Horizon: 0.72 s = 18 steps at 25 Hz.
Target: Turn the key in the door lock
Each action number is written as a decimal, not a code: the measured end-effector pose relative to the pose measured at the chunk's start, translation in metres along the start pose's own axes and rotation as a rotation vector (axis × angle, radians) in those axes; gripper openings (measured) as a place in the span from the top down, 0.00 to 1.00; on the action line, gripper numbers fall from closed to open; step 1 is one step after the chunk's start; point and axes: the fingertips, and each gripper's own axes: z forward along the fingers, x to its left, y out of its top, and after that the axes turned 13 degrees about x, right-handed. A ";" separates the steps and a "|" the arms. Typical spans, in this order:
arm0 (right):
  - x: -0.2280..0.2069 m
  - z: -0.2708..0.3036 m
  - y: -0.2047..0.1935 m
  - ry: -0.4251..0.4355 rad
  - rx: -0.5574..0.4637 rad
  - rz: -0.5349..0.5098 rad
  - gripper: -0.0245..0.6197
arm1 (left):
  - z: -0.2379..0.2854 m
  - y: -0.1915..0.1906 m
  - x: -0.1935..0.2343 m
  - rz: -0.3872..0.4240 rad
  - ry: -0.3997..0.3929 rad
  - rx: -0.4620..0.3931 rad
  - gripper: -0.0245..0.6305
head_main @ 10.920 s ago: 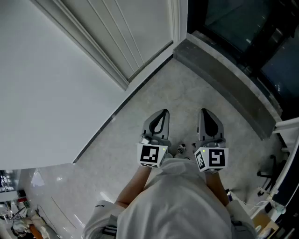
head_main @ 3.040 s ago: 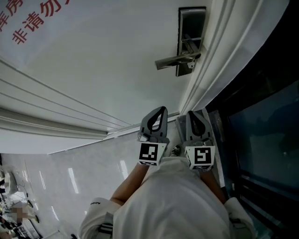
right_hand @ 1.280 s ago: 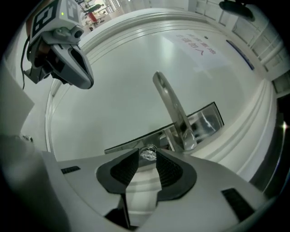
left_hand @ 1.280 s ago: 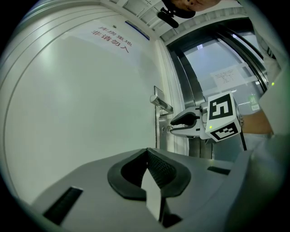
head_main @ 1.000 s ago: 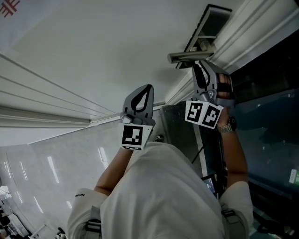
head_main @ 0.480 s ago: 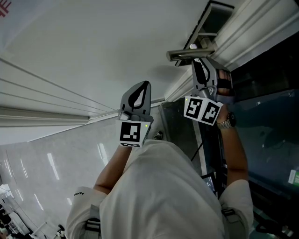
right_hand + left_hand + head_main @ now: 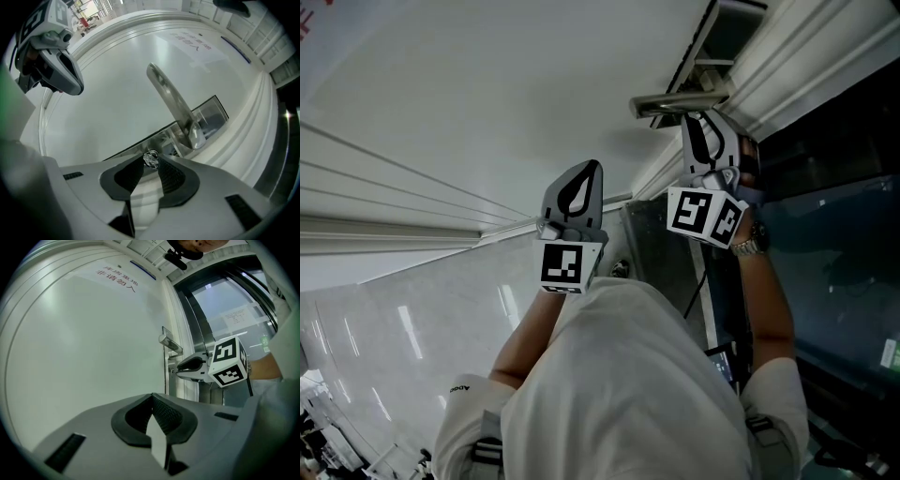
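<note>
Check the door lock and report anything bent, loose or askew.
Nothing stands out. The lock plate lies flat on the door, the lever handle looks intact, and the right gripper grips the key.

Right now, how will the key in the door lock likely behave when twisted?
The key looks like small shiny metal, so probably stiff but slippery. Only the tips of the right gripper pinch it, so it may slip under twist. Seated in the lock plate, it should pivot rather than drop.
</note>
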 end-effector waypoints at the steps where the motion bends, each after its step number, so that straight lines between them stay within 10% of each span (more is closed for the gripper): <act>1: 0.000 0.000 0.000 0.001 0.001 0.007 0.81 | 0.000 -0.001 0.001 -0.001 0.002 0.001 0.95; 11: -0.005 0.001 -0.001 0.058 -0.017 0.264 0.81 | -0.002 -0.004 0.000 0.000 0.012 0.007 0.95; 18: -0.012 0.001 -0.001 0.198 -0.061 0.660 0.81 | -0.004 -0.004 -0.001 0.002 0.009 0.012 0.95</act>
